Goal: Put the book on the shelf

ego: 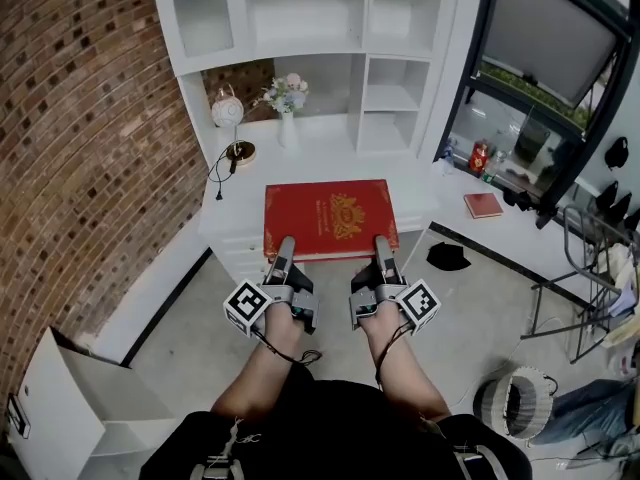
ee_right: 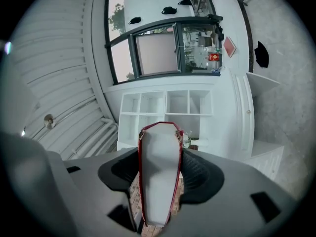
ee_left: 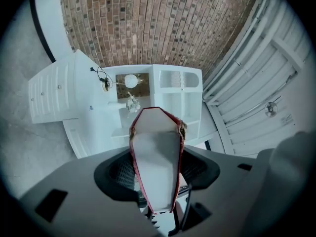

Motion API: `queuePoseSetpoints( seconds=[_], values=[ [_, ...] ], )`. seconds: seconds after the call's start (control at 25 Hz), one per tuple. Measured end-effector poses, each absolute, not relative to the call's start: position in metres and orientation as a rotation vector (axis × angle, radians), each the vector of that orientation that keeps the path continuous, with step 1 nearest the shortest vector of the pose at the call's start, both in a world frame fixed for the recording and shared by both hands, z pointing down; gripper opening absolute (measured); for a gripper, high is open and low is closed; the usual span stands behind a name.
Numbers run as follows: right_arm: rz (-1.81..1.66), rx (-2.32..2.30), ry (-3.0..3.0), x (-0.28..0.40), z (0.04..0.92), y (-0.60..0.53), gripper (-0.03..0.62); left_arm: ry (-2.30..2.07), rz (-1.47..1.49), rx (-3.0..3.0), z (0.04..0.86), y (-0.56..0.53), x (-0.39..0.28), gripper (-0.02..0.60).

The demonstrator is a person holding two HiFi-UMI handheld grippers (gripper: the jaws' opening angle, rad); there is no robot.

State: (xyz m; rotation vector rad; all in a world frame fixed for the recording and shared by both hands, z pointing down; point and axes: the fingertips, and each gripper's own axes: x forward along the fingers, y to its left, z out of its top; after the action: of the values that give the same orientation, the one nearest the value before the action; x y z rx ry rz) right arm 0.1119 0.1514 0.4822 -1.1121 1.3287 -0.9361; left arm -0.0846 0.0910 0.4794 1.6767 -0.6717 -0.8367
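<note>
A large red book (ego: 330,218) with a gold emblem on its cover is held flat in front of the white shelf unit (ego: 300,18), over the front of the white desk (ego: 330,138). My left gripper (ego: 283,251) grips the book's near edge on the left, and my right gripper (ego: 384,251) grips the same edge on the right. In the left gripper view the white page edge of the book (ee_left: 155,132) fills the gap of the left gripper (ee_left: 157,168). The right gripper view shows the book (ee_right: 159,147) clamped the same way in the right gripper (ee_right: 159,176).
On the desk stand a round white lamp (ego: 228,113) with a cord and a vase of flowers (ego: 286,98). A brick wall (ego: 80,118) runs along the left. A small red book (ego: 483,205) lies on the right counter. A black item (ego: 447,256) and a basket (ego: 515,400) are on the floor.
</note>
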Motion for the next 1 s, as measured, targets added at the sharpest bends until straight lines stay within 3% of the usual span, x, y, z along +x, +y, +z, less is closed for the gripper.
queuePoseSetpoints(
  seconds=[0.52, 1.0],
  values=[
    [-0.926, -1.114, 1.364, 0.135, 0.490, 0.096, 0.262, -0.642, -0.869, 1.691, 0.486, 0.038, -0.062, 0.250],
    [-0.907, -1.150, 1.321, 0.174, 0.491, -0.038, 0.262, -0.619, -0.803, 1.684, 0.490, -0.105, -0.019, 0.252]
  ],
)
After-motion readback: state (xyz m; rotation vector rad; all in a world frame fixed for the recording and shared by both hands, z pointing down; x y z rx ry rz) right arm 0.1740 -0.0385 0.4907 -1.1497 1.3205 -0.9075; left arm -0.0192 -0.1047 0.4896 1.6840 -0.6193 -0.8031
